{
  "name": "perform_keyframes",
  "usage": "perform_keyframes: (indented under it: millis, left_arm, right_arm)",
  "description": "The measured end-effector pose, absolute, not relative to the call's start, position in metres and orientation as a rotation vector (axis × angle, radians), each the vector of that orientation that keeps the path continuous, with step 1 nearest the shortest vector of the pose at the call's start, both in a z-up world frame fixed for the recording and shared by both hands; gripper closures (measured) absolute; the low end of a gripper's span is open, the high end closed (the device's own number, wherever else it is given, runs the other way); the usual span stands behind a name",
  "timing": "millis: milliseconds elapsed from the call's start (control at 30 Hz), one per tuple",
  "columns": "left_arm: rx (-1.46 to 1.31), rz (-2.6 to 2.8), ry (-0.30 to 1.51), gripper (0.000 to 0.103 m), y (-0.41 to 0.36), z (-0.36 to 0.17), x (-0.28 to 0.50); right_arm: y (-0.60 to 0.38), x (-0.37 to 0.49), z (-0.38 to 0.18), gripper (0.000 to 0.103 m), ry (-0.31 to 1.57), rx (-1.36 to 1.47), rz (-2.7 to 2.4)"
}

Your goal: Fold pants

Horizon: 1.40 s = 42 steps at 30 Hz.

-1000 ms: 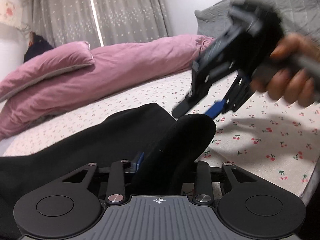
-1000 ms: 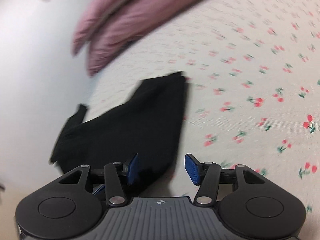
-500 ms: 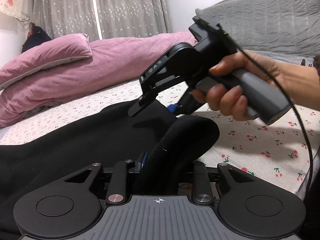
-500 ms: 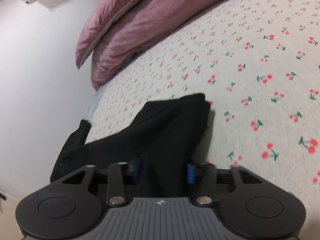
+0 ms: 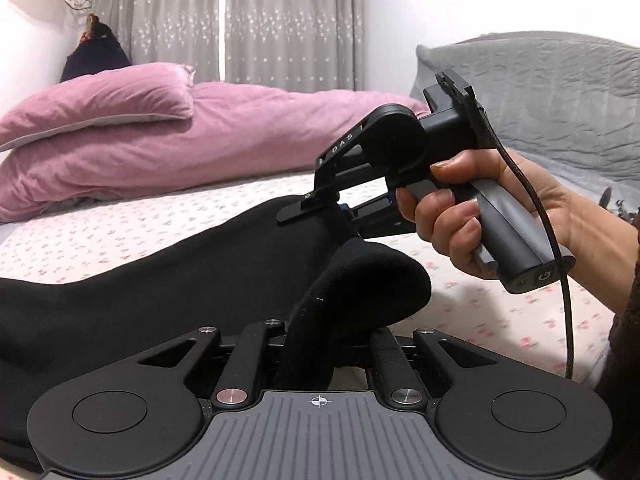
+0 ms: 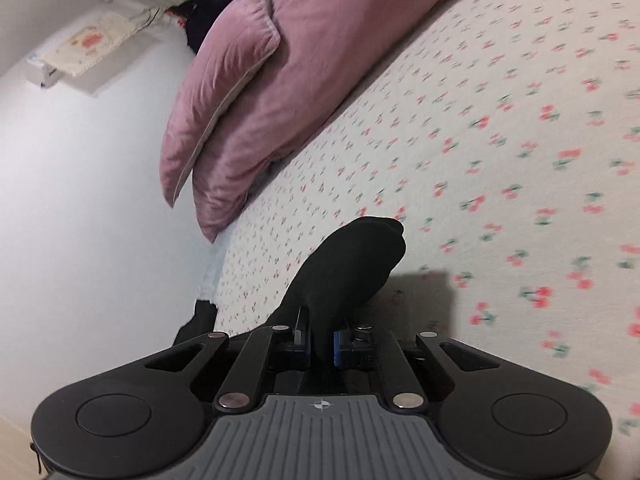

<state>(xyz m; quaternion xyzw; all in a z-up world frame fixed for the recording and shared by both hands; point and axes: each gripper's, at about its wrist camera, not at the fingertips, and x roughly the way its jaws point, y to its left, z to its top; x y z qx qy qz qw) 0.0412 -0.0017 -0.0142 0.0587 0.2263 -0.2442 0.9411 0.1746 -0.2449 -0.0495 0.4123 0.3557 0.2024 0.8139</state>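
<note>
Black pants (image 5: 168,280) lie on the cherry-print bed sheet (image 5: 132,216). My left gripper (image 5: 320,344) is shut on a bunched edge of the pants, which bulges up between its fingers. My right gripper (image 5: 340,210), held in a hand, is clamped on another part of the same edge, just beyond the left one. In the right wrist view the right gripper (image 6: 321,346) is shut on a lifted fold of the pants (image 6: 348,264), blue pads (image 6: 338,348) pressing the cloth. The rest of the pants hangs toward the bed edge.
A pink pillow (image 5: 96,100) lies on a pink duvet (image 5: 240,132) at the head of the bed. Grey curtains (image 5: 256,24) hang behind. A grey covered sofa (image 5: 552,92) stands at the right. A white wall (image 6: 80,200) runs along the bed's side.
My right gripper came down onto the pants beside the left one, closed on the cloth, and lifted the fold. The left gripper kept its hold.
</note>
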Motion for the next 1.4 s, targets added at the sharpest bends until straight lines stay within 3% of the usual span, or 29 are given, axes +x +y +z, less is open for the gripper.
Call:
perform_keyframes:
  millis: [500, 1000, 1400]
  left_arm:
    - [-0.048, -0.596, 0.538, 0.094, -0.021, -0.02, 0.031]
    - [-0.352, -0.458, 0.425, 0.094, 0.075, 0.022, 0.03]
    - [-0.575, -0.287, 0.5, 0.093, 0.193, 0.003, 0.05]
  right_arm:
    - [-0.266, 0.132, -0.046, 0.093, 0.745, 0.876, 0.338]
    - [-0.151, 0.167, 0.038, 0.092, 0.673, 0.717, 0.522]
    - [-0.007, 0.224, 0.022, 0.089, 0.769, 0.543, 0.586]
